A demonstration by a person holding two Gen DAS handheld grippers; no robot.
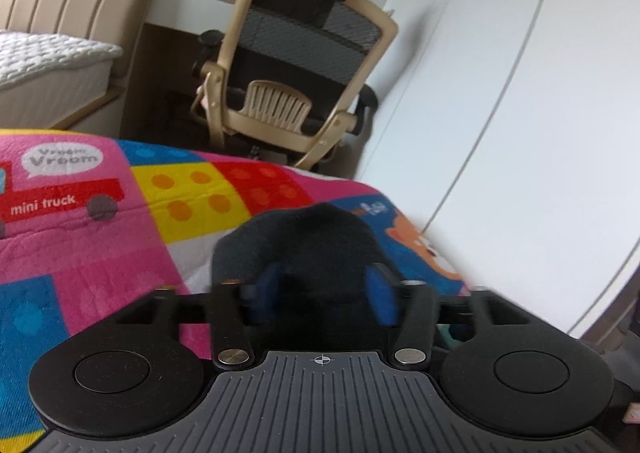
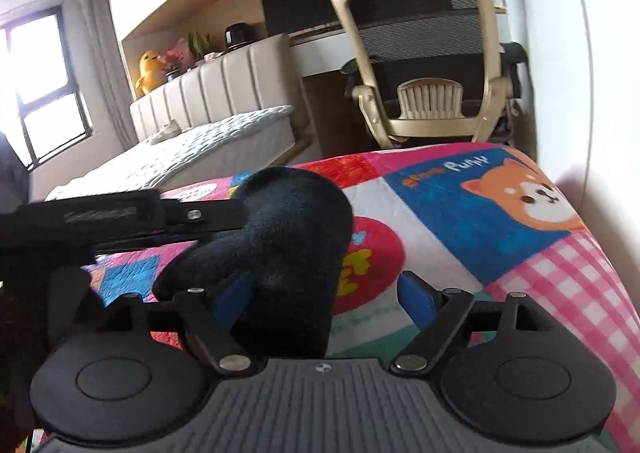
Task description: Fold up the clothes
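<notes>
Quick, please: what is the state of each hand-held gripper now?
Left hand-held gripper: closed on the dark fuzzy fabric garment.
Right hand-held gripper: open, garment against one finger only.

Dark garment (image 1: 304, 253) blurred, lower part hidden.

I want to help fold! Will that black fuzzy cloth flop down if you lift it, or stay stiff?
Probably floppy: the black cloth bulges in soft rounded folds above the mat. It looks fuzzy, so it should not slip easily between the left gripper's jaws. It seems light, since it hangs bunched without pulling straight.
</notes>
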